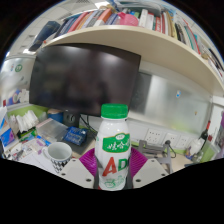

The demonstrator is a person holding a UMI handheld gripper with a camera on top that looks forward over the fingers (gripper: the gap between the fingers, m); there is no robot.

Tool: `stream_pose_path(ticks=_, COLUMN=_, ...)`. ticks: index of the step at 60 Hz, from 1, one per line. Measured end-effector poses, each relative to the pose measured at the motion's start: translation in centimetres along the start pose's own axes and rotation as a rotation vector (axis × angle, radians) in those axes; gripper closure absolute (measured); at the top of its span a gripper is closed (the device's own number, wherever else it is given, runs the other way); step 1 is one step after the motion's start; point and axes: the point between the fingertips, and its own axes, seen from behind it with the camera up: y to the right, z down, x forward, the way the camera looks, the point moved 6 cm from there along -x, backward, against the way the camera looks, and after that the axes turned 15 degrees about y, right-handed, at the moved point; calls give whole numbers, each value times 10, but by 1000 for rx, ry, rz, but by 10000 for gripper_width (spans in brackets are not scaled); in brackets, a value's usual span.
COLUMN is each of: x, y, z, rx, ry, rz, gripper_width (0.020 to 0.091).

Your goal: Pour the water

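Between the tongs (pixel 113 172) stands a white bottle (pixel 114 148) with a green cap (pixel 115 111), upright, its lower body flanked by the magenta pads, which appear to press on both sides. A white mug (pixel 59 155) sits on the cluttered desk (pixel 35 160) nearby. Keep the grip firm and tilt slowly toward the mug.

An office or lab workspace is indicated: a large dark monitor (pixel 85 75) is set on a cluttered desk (pixel 40 150), a shelf of books (pixel 130 20) is mounted overhead, and a white mug (pixel 60 154) is seen among boxes (pixel 25 125).
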Motion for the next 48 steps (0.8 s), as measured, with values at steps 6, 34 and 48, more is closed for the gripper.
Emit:
stream_pose_path(ticks=6, x=8, y=2, z=27, rx=118, ry=-2, rz=34, gripper_width=718)
stream_pose_path(ticks=34, x=22, y=6, z=68, rx=169, ry=74, rz=102, gripper_width=631)
stream_pose_path(ticks=48, x=-4, y=-1, z=59, rx=163, ry=-17, rz=108, gripper_width=420)
